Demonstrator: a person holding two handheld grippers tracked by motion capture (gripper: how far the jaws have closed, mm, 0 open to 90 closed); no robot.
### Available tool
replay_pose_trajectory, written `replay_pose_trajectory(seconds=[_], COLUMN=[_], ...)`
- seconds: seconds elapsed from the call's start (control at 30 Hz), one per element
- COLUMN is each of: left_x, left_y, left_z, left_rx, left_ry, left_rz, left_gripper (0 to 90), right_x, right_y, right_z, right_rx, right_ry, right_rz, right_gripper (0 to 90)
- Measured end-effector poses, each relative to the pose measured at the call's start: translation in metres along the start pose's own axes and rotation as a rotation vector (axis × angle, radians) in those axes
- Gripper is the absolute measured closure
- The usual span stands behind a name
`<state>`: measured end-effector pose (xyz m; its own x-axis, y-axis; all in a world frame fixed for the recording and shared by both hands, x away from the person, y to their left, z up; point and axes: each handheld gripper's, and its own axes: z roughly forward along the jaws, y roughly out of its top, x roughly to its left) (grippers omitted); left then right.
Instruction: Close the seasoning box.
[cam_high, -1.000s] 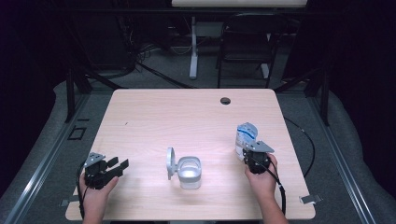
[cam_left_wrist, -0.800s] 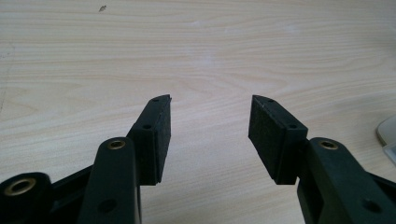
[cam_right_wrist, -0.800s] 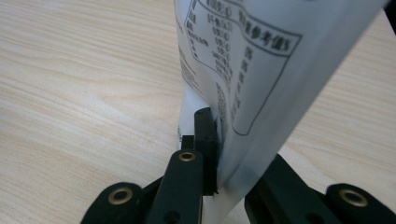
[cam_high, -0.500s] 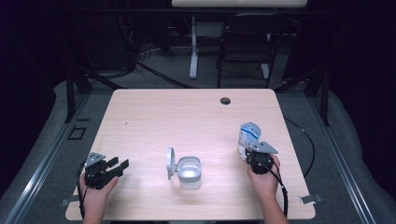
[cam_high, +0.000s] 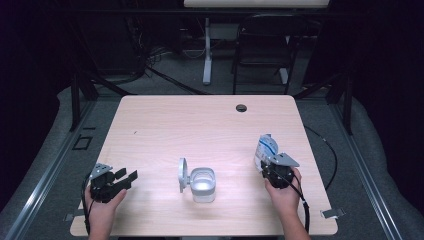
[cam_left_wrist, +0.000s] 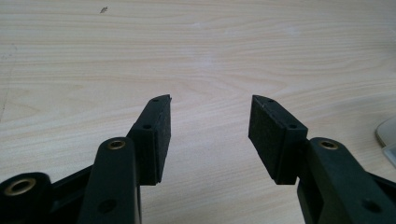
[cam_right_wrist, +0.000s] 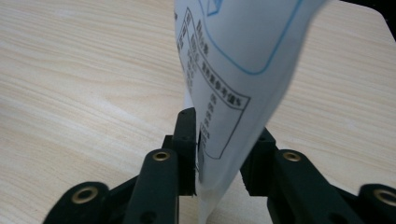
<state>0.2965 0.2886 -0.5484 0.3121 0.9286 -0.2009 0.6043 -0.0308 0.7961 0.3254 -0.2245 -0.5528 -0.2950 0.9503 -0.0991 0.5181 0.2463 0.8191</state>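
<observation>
A white packet (cam_high: 265, 149) with blue print stands upright at the table's right side. In the right gripper view the packet (cam_right_wrist: 233, 70) rises between the jaws of my right gripper (cam_right_wrist: 219, 140). Those jaws have just been opening and now sit loosely around its lower end without squeezing it. The right gripper (cam_high: 274, 167) rests on the table behind the packet. At the front left my left gripper (cam_high: 127, 176) lies on the table, and its jaws (cam_left_wrist: 210, 121) are spread wide over bare wood.
A small metal container (cam_high: 202, 184) with its round lid (cam_high: 183, 175) swung open sits at the front middle; its edge (cam_left_wrist: 387, 140) shows in the left gripper view. A dark cable hole (cam_high: 241, 107) is near the far edge.
</observation>
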Motion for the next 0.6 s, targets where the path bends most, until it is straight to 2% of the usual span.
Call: replay_pose_trajectory(seconds=[0.3,0.43,0.5,0.6], left_x=[-0.0003,-0.0002,-0.0001,-0.0002], left_y=[-0.0001,0.0001,0.0000,-0.0002], left_z=[0.0003,0.0000,0.0001,0.0003], left_rx=[-0.001,0.000,0.001,0.000], left_ry=[0.001,0.000,0.000,0.001], left_rz=[0.001,0.000,0.000,0.001], left_gripper=[49.3,49.3,49.3,49.3], right_x=[0.0048,0.0074,0.0076,0.0088], right_y=[-0.0054,-0.0078,-0.0081,-0.0089], right_z=[0.0034,0.0045,0.0039,0.0047], right_rx=[0.008,0.006,0.022,0.012], right_ry=[0.009,0.011,0.005,0.011], right_rz=[-0.009,-0.003,-0.015,-0.012], right_gripper=[51.8,49.6,48.7,47.4])
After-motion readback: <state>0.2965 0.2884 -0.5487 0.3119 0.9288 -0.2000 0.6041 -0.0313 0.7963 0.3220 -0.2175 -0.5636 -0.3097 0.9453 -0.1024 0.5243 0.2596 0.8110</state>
